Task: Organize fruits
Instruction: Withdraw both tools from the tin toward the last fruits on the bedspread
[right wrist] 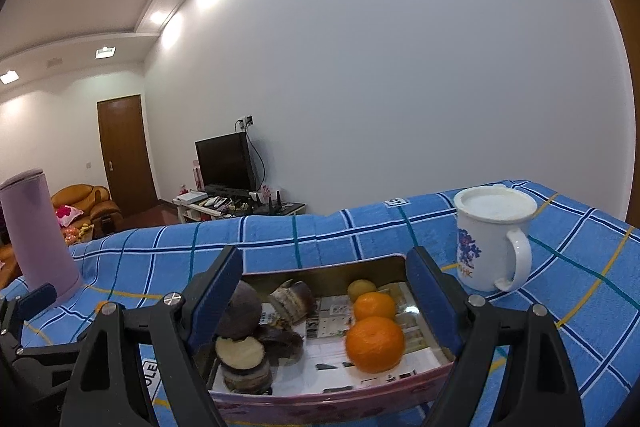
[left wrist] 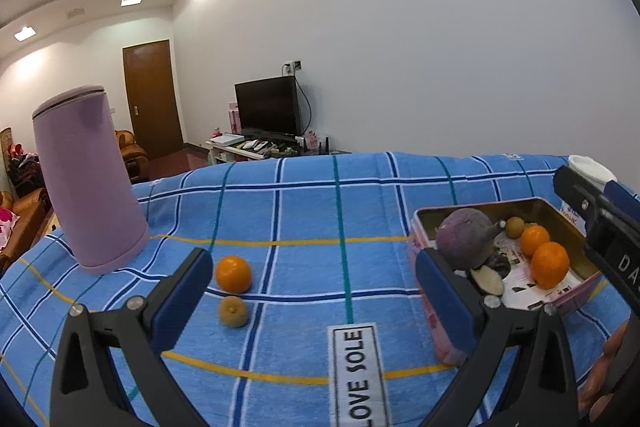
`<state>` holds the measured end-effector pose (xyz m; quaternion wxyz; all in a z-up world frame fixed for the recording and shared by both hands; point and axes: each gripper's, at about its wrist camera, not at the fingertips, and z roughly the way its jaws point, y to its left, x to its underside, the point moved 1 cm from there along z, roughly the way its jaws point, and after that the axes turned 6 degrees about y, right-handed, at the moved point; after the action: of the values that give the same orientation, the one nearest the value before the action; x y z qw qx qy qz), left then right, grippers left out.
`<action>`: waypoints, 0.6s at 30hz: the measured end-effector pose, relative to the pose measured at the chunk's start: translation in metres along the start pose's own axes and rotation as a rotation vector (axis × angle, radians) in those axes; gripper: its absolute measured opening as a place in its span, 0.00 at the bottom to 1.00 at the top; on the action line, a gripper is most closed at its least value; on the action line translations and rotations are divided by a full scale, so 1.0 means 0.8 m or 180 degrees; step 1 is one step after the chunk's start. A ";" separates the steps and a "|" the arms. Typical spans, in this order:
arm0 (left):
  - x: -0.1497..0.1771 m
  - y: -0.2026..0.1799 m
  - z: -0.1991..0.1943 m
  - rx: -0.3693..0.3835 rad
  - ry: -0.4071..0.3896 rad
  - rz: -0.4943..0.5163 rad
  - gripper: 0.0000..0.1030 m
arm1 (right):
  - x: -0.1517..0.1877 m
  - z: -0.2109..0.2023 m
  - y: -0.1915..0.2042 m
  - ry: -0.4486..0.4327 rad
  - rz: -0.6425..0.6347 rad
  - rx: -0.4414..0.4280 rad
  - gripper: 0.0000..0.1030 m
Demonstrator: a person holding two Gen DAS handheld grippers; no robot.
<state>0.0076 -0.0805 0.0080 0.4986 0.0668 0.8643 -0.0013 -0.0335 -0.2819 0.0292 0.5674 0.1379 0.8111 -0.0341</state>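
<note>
The left gripper is spread wide and empty, with an orange and a small yellowish fruit on the blue checked cloth at its 10 o'clock. The right gripper is also spread, holding nothing, above the tin box, where two oranges lie at 3 o'clock from the dark roots.

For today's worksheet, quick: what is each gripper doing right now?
Left gripper: open, holding nothing.
Right gripper: open, holding nothing, its fingers astride the tin.

Left claw and right claw both gape wide, empty
</note>
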 end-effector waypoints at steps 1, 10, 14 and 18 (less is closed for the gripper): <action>0.000 0.003 0.001 -0.0017 0.0003 0.0004 1.00 | 0.000 0.000 0.004 0.0011 -0.0011 -0.0003 0.83; 0.000 0.037 0.005 -0.0175 0.0002 0.0005 1.00 | 0.010 0.004 0.054 0.0136 -0.0119 -0.0132 0.83; 0.000 0.057 0.010 -0.0234 0.0010 -0.0017 1.00 | 0.013 0.004 0.080 0.0162 -0.0149 -0.0203 0.83; 0.000 0.081 0.013 -0.0316 0.0019 -0.0061 1.00 | 0.015 0.008 0.101 0.0183 -0.0161 -0.0257 0.83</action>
<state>0.0245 -0.0168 0.0068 0.4987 0.0337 0.8653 0.0370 -0.0103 -0.2031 0.0237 0.5479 0.0952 0.8310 -0.0117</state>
